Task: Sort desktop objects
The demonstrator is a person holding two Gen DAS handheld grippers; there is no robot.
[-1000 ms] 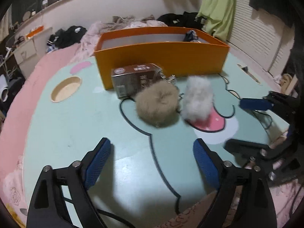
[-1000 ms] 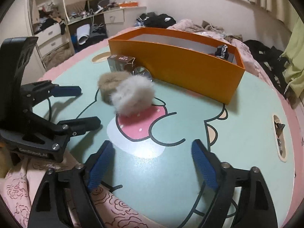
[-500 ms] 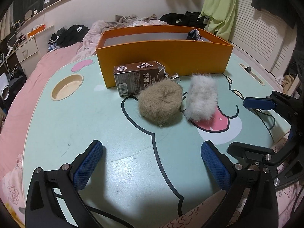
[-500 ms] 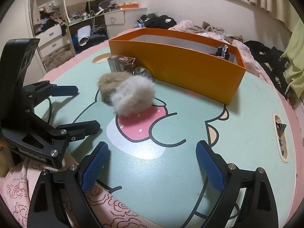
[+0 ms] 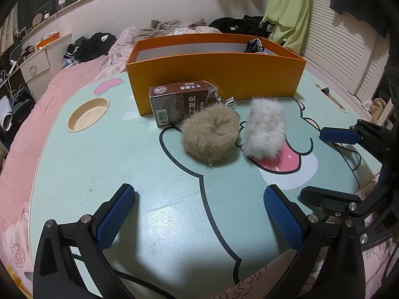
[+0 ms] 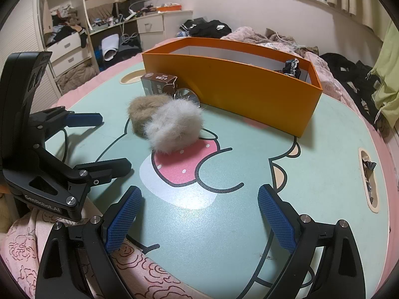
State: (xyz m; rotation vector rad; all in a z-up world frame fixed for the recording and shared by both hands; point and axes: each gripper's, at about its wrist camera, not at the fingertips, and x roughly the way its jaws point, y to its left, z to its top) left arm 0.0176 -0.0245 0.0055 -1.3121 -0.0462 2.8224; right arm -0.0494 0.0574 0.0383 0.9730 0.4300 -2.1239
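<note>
Desktop objects number four loose on the mint-green cartoon table [image 5: 74, 174]: two fur scrunchies, one carton and one small shiny piece. Nearest, at the table's near edge, the left gripper [image 5: 199, 214] hovers with its blue pads far apart and nothing between them. The right gripper [image 6: 199, 214] hangs over the same near edge, just beside it, jaws equally wide and empty. Both point down over bare tabletop, well apart from the objects.

Further in, around the table's middle, the tan scrunchie [image 5: 210, 137] lies flat, and the white scrunchie [image 5: 265, 127] lies just beside it on the pink mouth of the printed figure; from the right wrist view they look to be touching. Behind the tan one a brown drink carton [image 5: 179, 103] lies on its side, its far end against the front wall of the orange box [image 5: 224, 74]. A small metallic object [image 5: 228, 101], too small to identify, sits between the carton and the white scrunchie, near the box wall.

The single orange box stands toward the table's far edge, open-topped, with one dark patterned item [image 5: 254, 46] in its right end. One round recess [image 5: 88, 113] is sunk near the left edge, one slot [image 6: 369, 179] near the right edge. Beyond lie a pink bed, scattered clothes and drawers.
</note>
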